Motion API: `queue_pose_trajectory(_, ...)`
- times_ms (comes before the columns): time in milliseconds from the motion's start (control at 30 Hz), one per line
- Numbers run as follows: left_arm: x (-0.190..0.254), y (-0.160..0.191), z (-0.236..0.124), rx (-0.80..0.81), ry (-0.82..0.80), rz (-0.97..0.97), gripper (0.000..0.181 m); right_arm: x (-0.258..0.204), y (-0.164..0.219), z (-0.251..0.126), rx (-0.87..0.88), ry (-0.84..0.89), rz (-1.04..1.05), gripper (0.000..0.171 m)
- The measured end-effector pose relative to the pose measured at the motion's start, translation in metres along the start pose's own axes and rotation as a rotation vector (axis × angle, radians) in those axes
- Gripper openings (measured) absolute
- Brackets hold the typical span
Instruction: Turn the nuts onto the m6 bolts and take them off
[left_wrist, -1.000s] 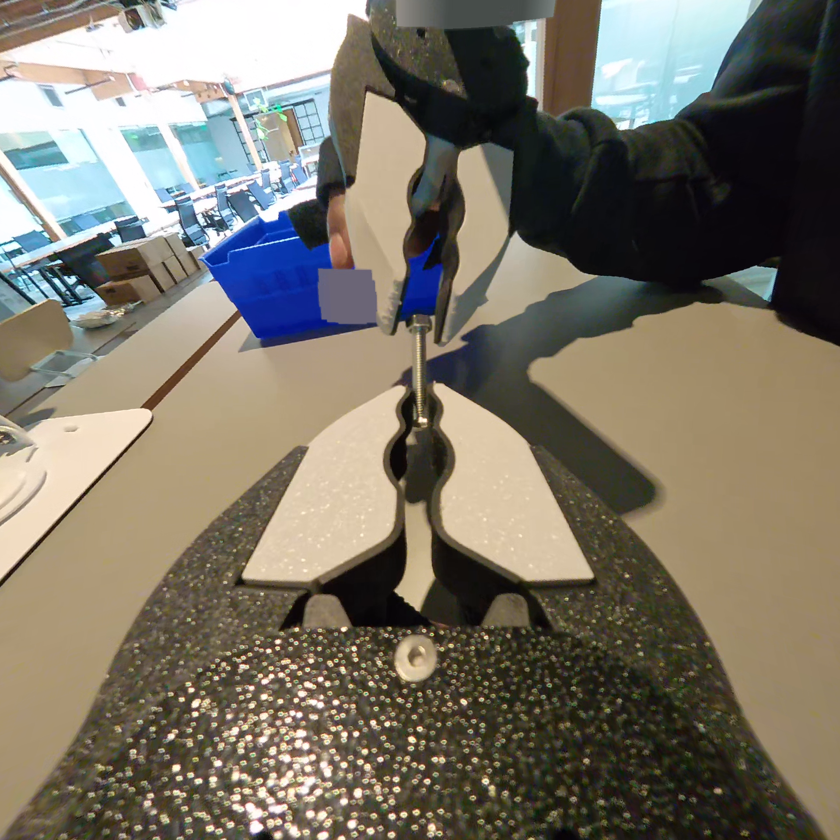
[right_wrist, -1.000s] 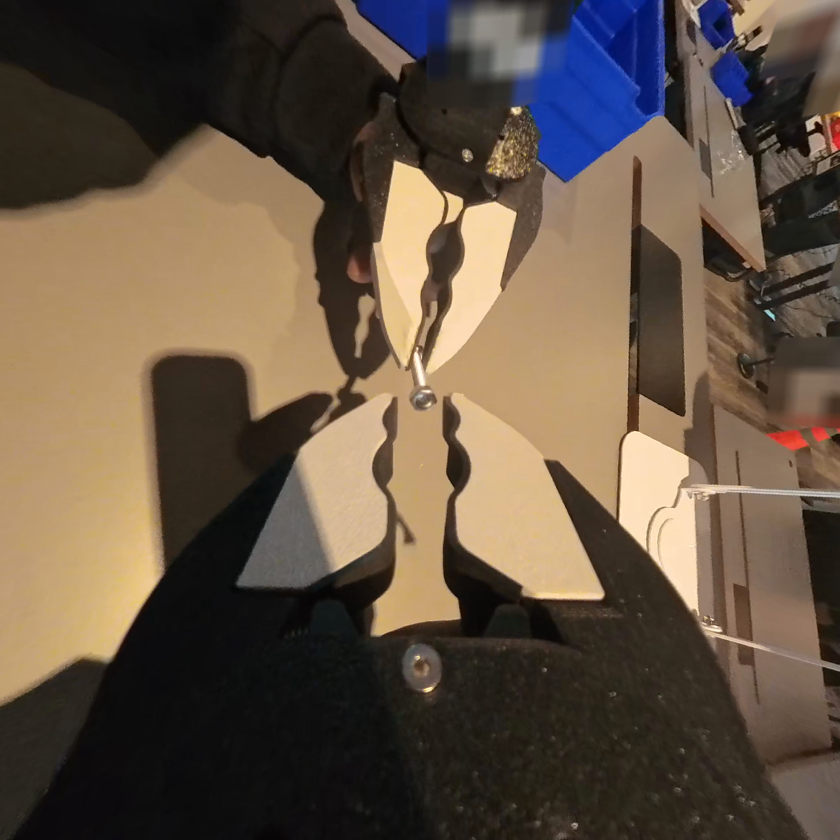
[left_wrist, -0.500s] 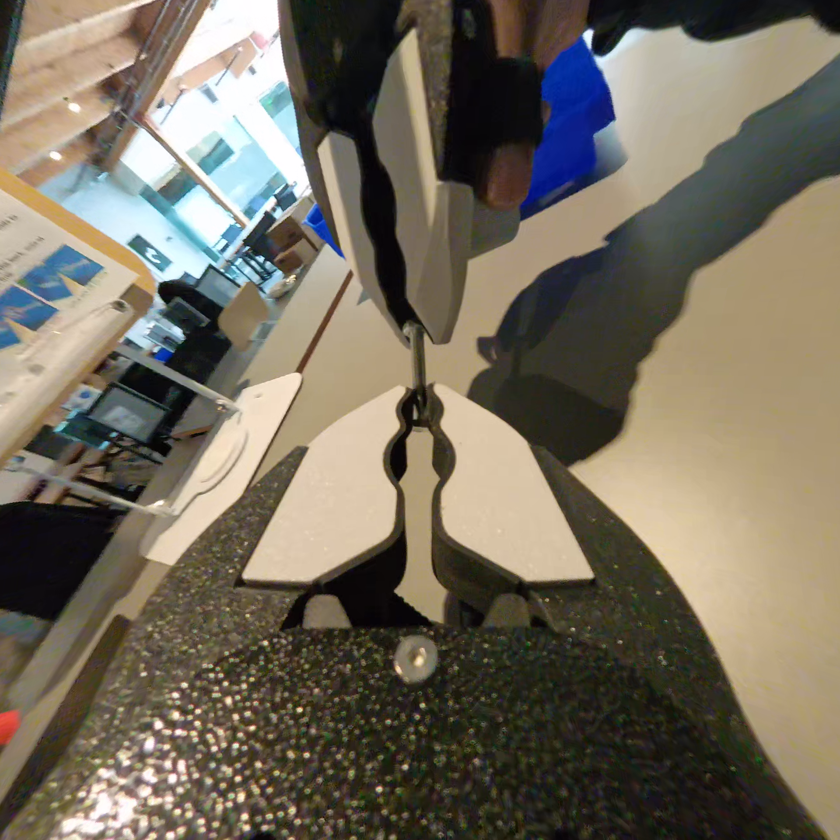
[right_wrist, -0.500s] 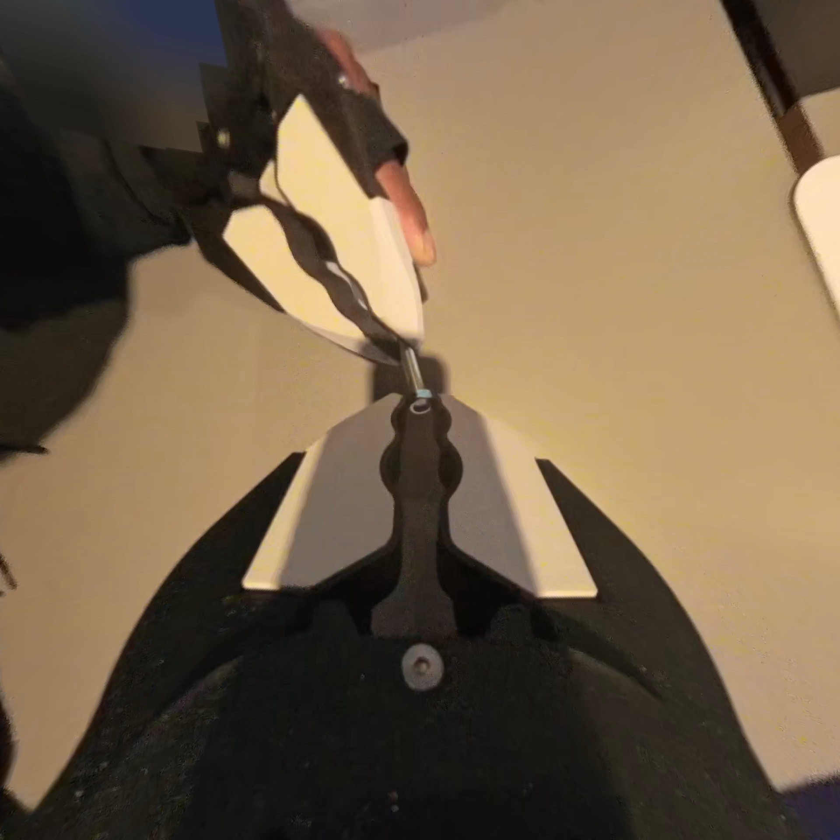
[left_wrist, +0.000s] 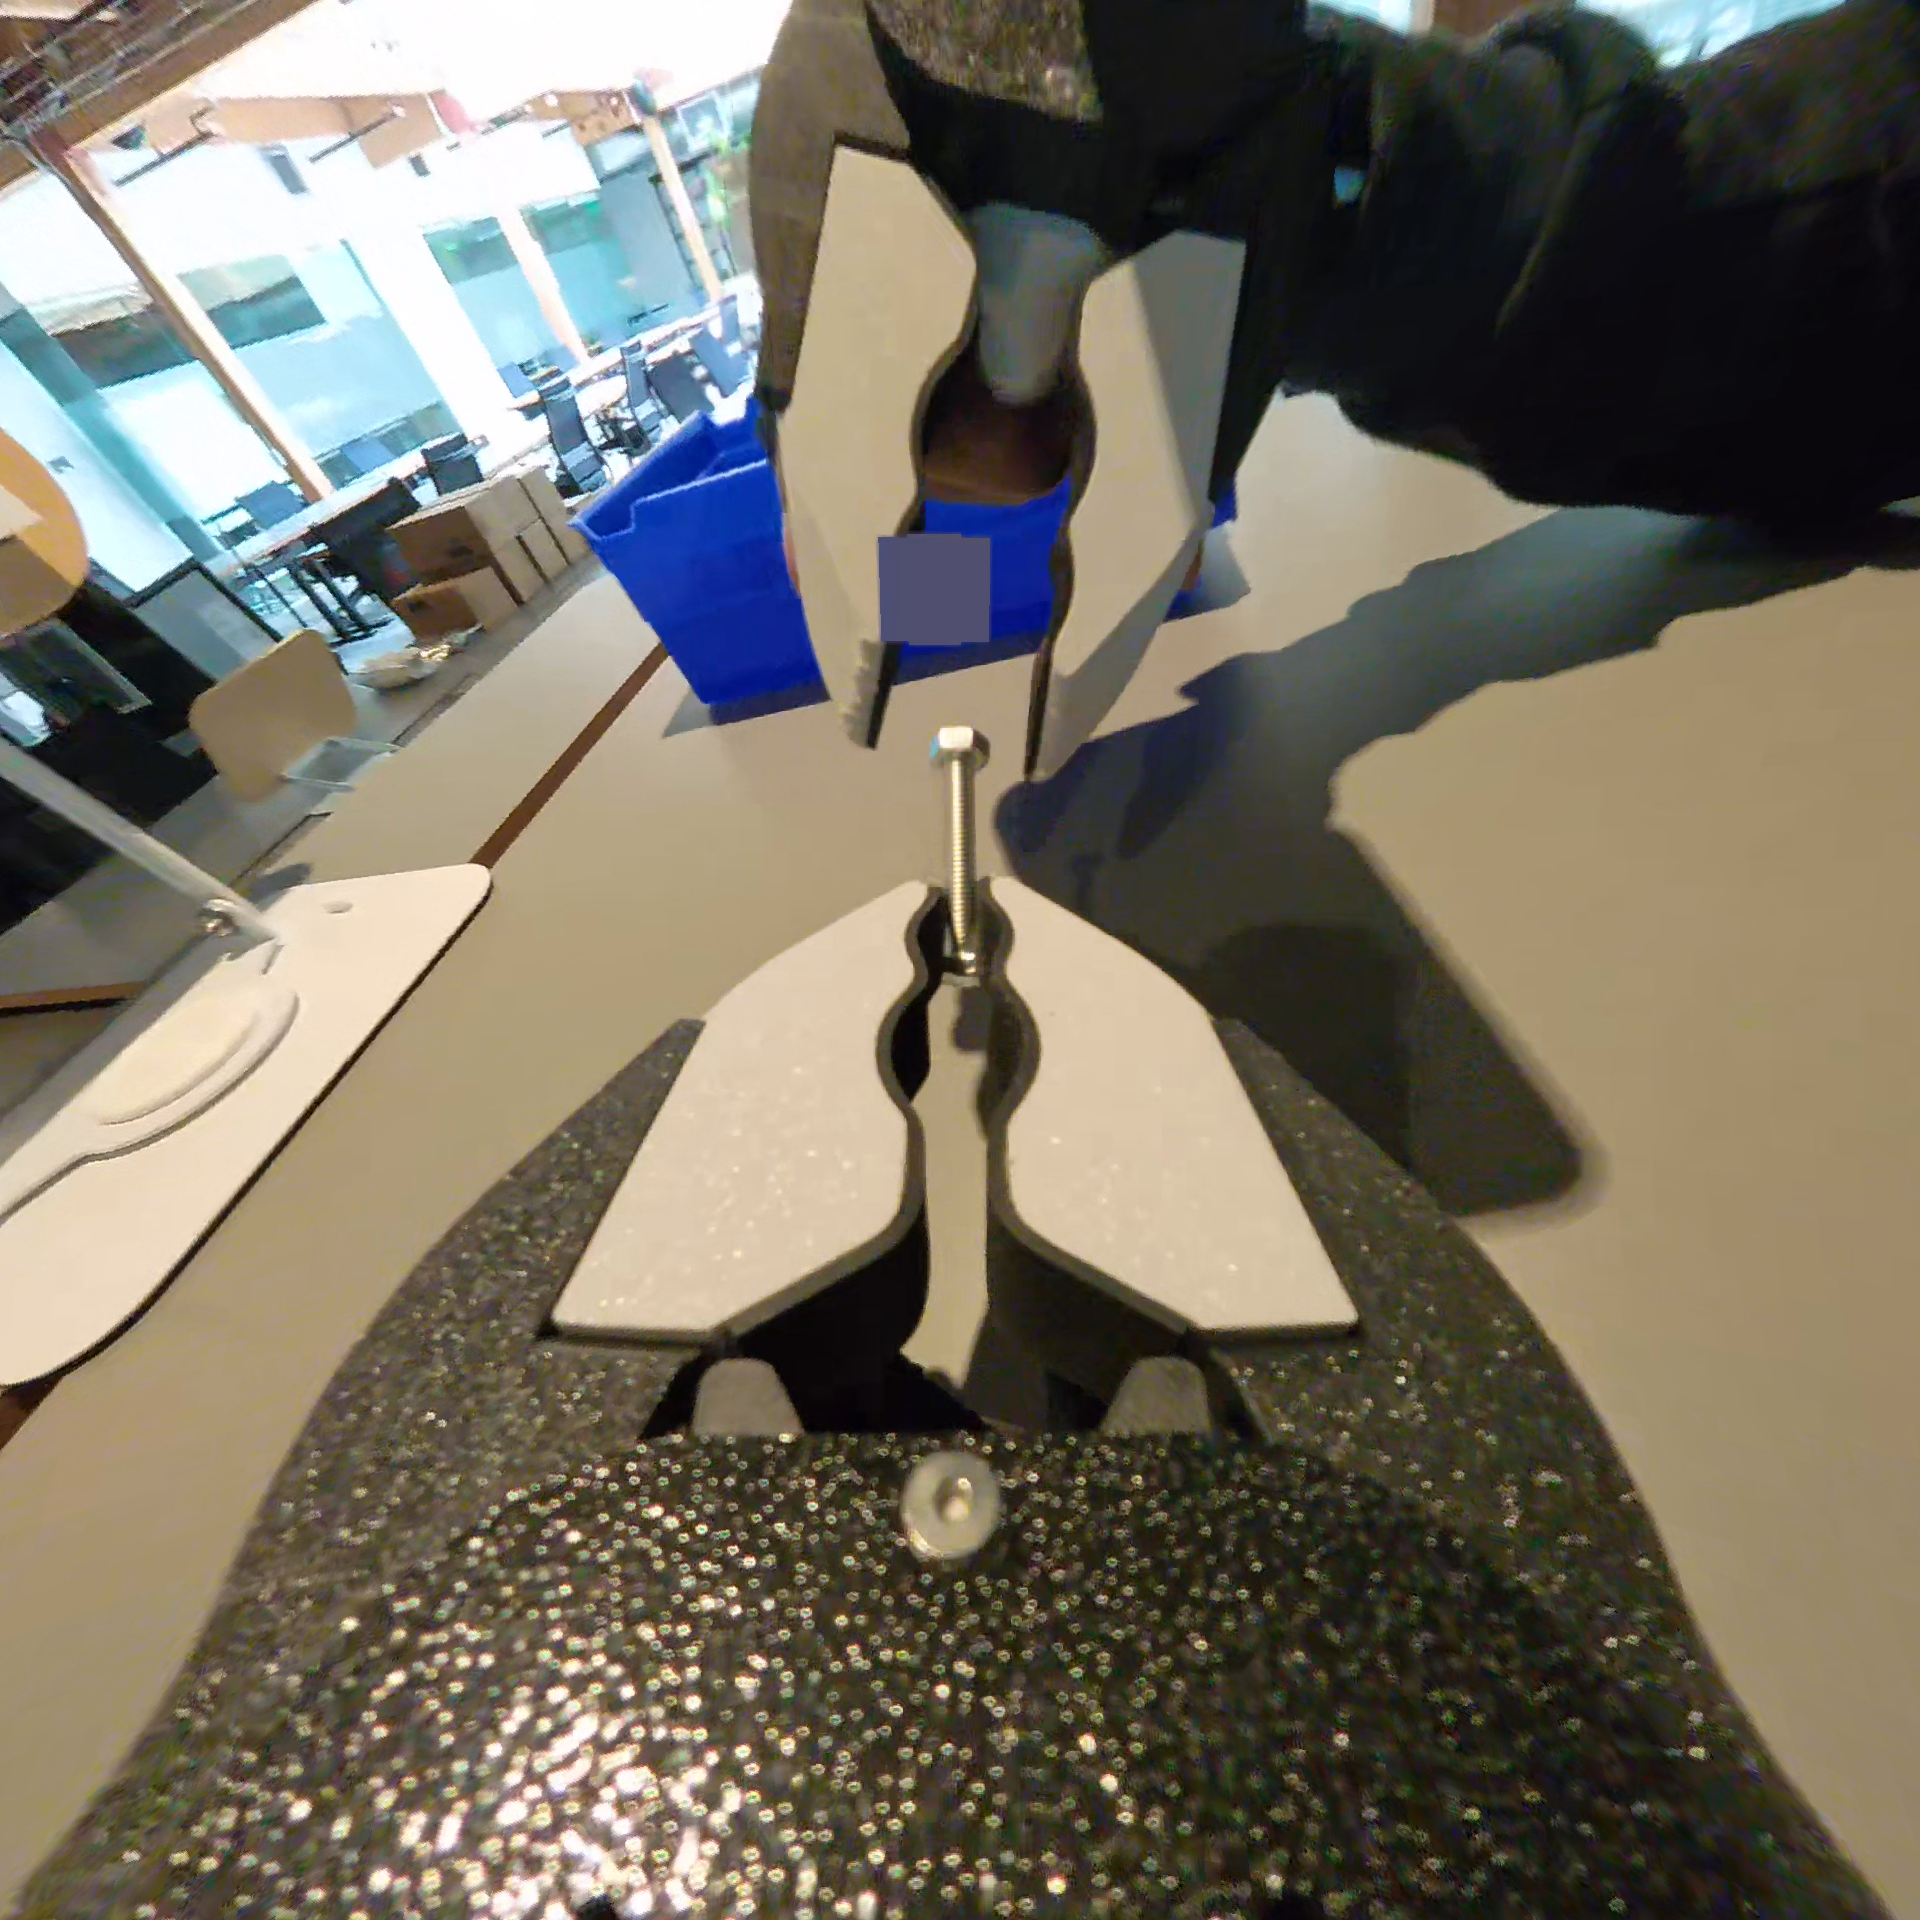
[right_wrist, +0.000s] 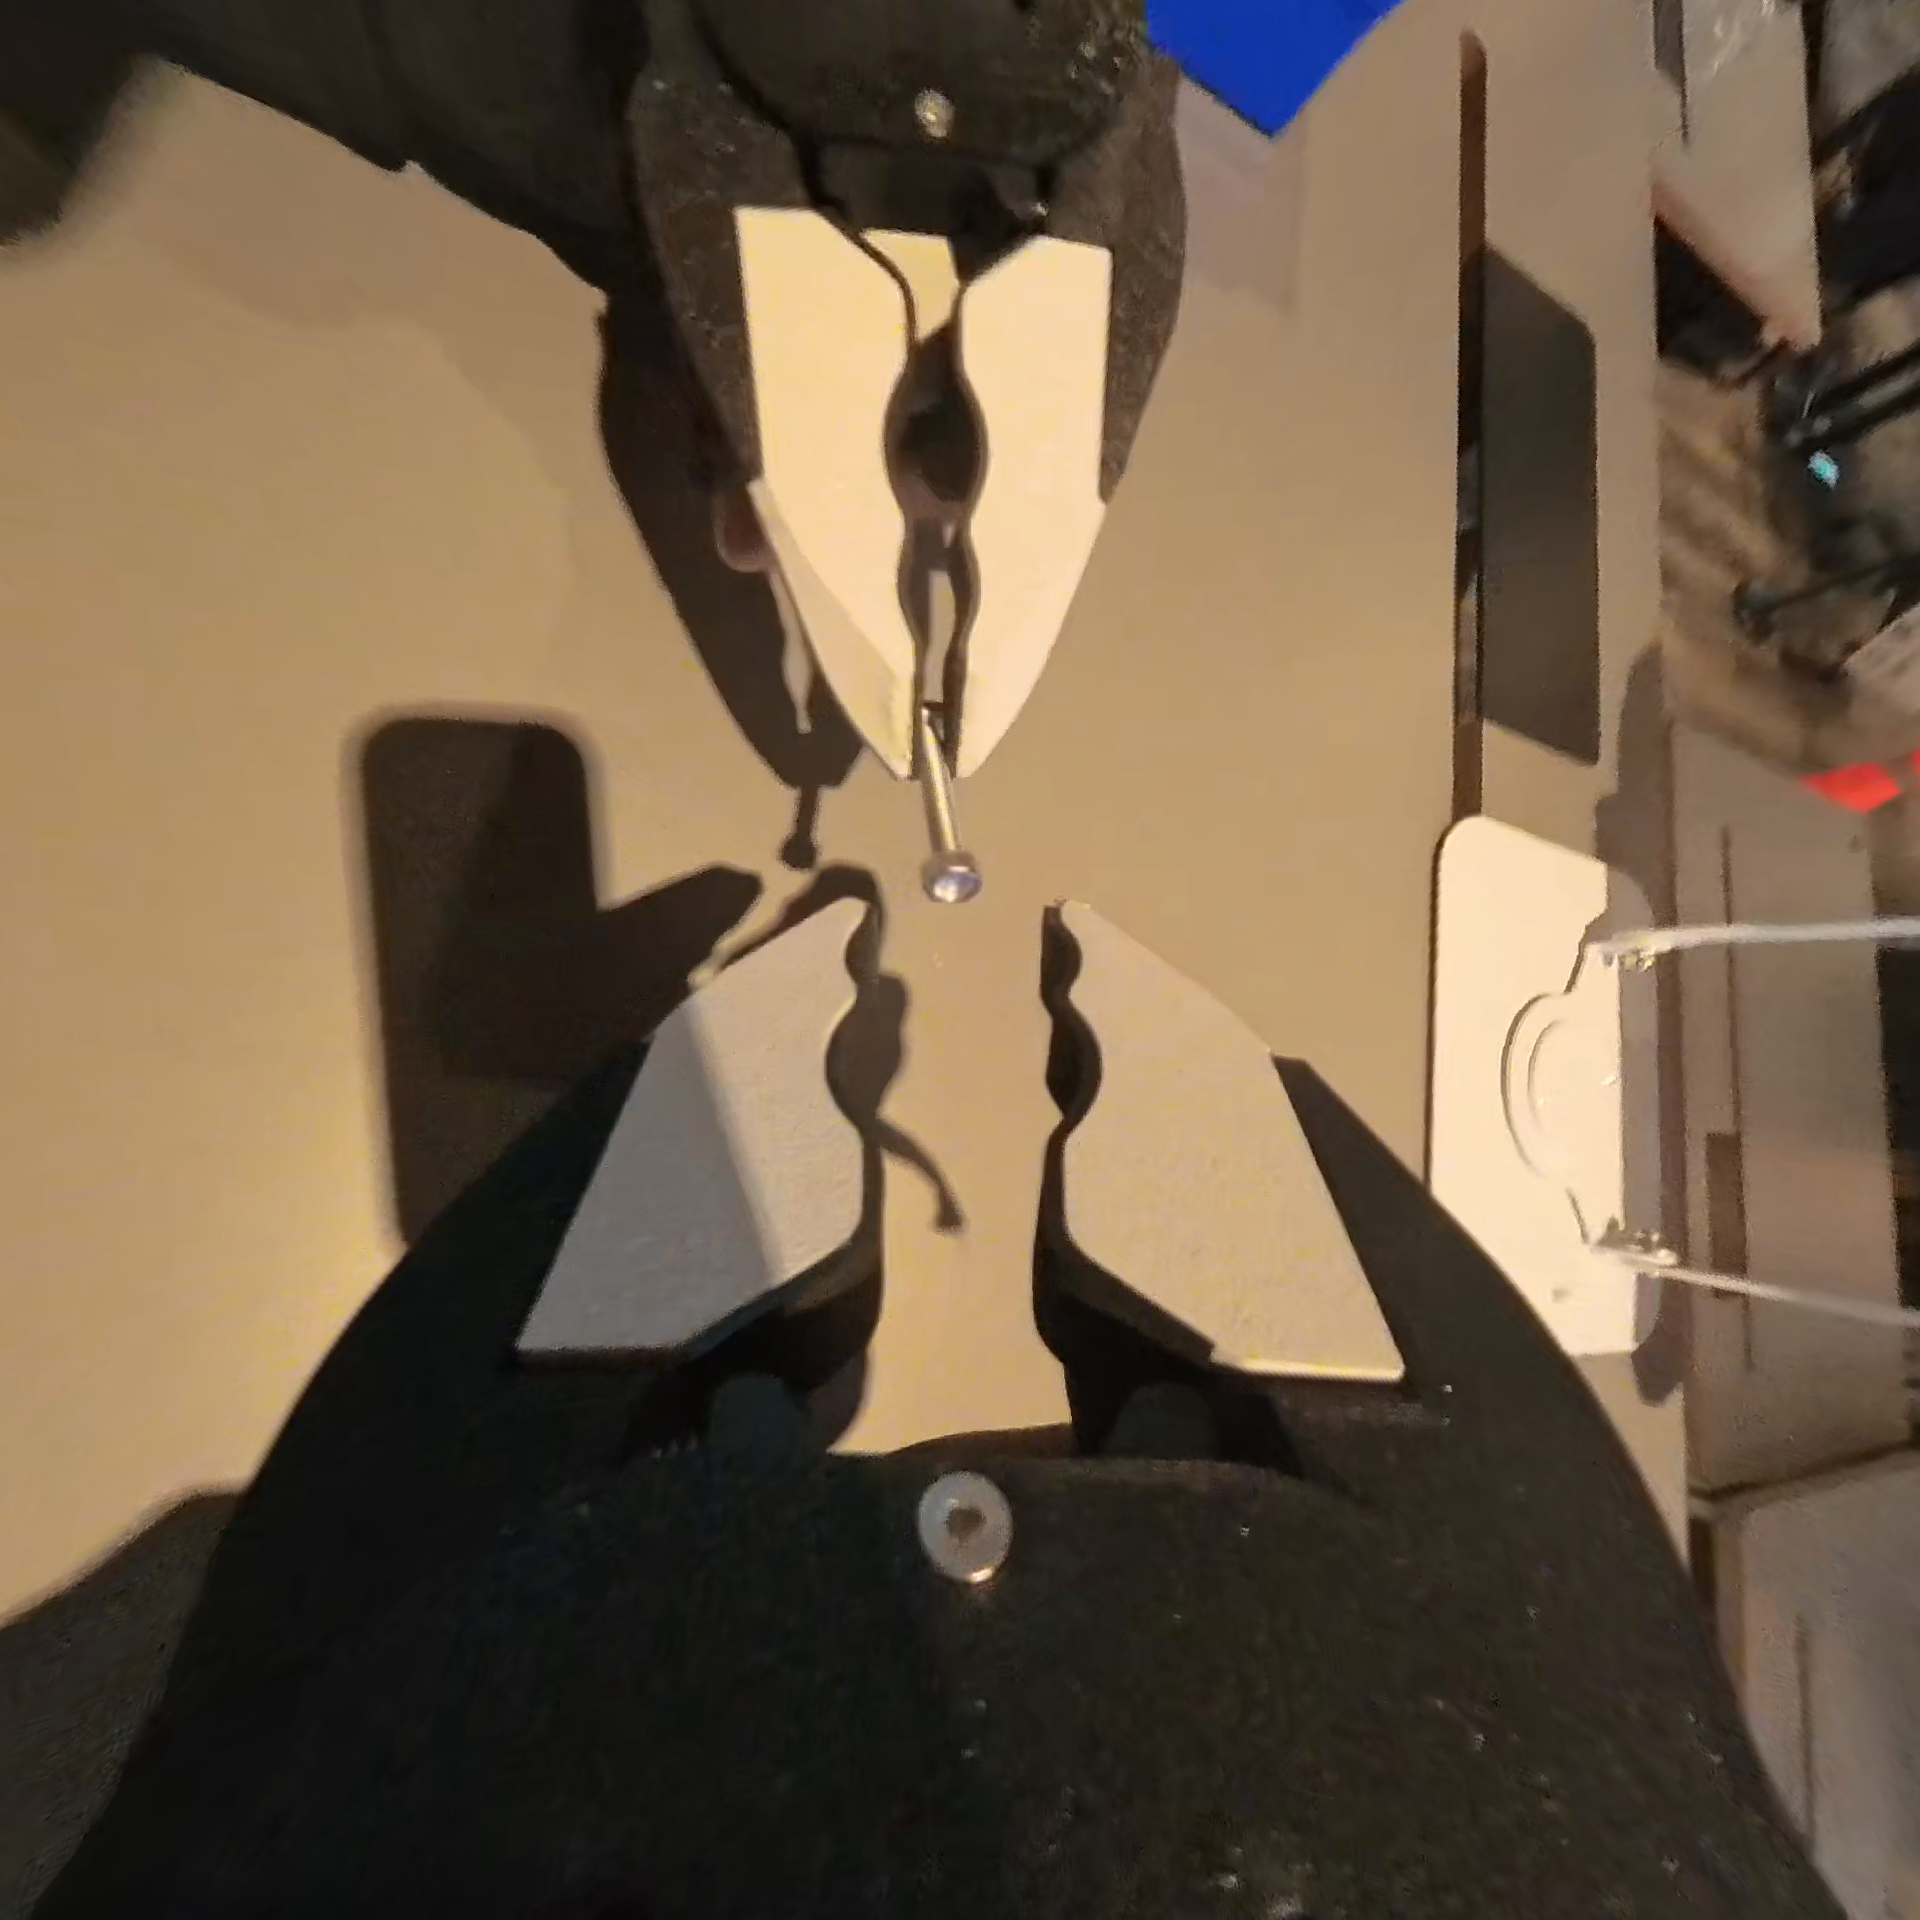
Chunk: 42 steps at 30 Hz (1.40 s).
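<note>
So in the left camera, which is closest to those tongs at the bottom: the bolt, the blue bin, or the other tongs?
1. The bolt, clamped in the left tongs' tips.
2. The right tongs, open just past the bolt's head.
3. The blue bin, farther back on the table, a bit left.

Silver bolt noted. Left gripper: white pads, black glitter-speckled body. Blue bin and grey table observed; black sleeve recorded.

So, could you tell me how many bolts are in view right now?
1: the bolt is clamped at its lower end in the left gripper, pointing toward the open right gripper. Others may be hidden in the blue bin.
</note>
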<state>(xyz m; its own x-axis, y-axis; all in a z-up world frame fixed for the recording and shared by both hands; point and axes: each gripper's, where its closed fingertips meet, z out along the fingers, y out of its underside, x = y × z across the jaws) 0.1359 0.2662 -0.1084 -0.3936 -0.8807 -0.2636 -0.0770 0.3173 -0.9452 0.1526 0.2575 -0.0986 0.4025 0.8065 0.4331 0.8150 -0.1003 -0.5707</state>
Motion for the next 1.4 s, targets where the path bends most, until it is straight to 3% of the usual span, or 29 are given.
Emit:
queue_pose_trajectory(333, 0.002, -0.003, -0.002, 0.019, 0.025, -0.03, 0.005, -0.001, -0.007, 0.004, 0.016, 0.016, -0.048, 0.01)
queue_pose_trajectory(400, -0.001, 0.002, 0.0, -0.018, -0.018, 0.028, 0.005, -0.002, -0.001, 0.008, -0.022, -0.022, 0.058, 0.01)
queue_pose_trajectory(500, -0.006, 0.009, 0.004, -0.113, -0.115, 0.195, 0.005, -0.003, 0.008, 0.013, -0.063, -0.137, 0.403, 0.01)
queue_pose_trajectory(600, -0.008, 0.005, 0.004, -0.117, -0.155, 0.258, 0.005, 0.001, 0.001, 0.011, 0.033, -0.233, 0.637, 0.011)
queue_pose_trajectory(700, -0.009, 0.006, 0.003, -0.1, -0.136, 0.204, 0.005, 0.005, 0.007, 0.007, 0.008, -0.167, 0.522, 0.026)
queue_pose_trajectory(833, -0.006, 0.005, 0.001, -0.058, -0.081, 0.107, 0.005, 0.001, 0.008, 0.004, -0.017, -0.073, 0.202, 0.039)
queue_pose_trajectory(933, -0.003, 0.002, 0.0, -0.027, -0.037, 0.054, 0.005, -0.003, 0.002, 0.005, -0.001, -0.03, 0.056, 0.033)
queue_pose_trajectory(1100, 0.004, 0.0, 0.001, -0.005, 0.022, 0.014, 0.005, -0.006, -0.008, 0.008, 0.05, -0.016, 0.019, 0.011)
queue_pose_trajectory(1200, 0.003, 0.007, 0.003, -0.05, -0.01, 0.064, 0.005, -0.007, 0.001, 0.015, -0.004, -0.07, 0.161, 0.01)
queue_pose_trajectory(1300, 0.0, 0.013, 0.007, -0.119, -0.077, 0.194, 0.005, -0.009, 0.006, 0.018, -0.009, -0.189, 0.492, 0.01)
queue_pose_trajectory(1400, -0.003, 0.017, 0.008, -0.162, -0.125, 0.279, 0.005, -0.007, 0.002, 0.019, 0.095, -0.32, 0.801, 0.01)
